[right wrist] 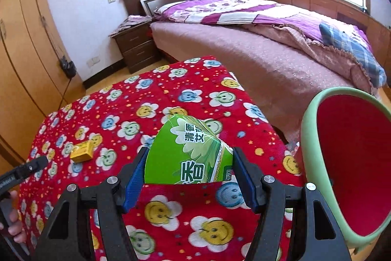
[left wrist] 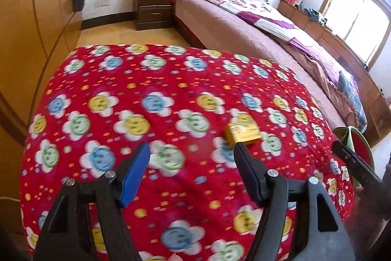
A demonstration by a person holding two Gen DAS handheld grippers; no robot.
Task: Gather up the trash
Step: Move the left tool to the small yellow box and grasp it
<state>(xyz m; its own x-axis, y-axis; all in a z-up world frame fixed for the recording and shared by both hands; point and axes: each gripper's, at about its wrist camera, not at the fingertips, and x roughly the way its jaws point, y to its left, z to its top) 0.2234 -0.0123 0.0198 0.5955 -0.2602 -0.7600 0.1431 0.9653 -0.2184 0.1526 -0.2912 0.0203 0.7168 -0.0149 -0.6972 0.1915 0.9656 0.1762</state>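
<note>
Green carton [right wrist: 189, 153] sat clamped between my right gripper [right wrist: 190, 171] pads, held above the near half of the red flowered cover [right wrist: 171, 94], bin [right wrist: 347, 163] just off its right edge. Judged it light, thin card, crushable; flat side walls were the place to hold. Top looked dented, white lettering. Yellow box [left wrist: 243, 132] lay toward the cover's right side; small, probably stiff, though blurred. Left gripper [left wrist: 191, 158] jaws apart, empty.

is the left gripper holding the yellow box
No, the left gripper is open and empty above the red cloth, and the yellow box lies on it ahead.
</note>
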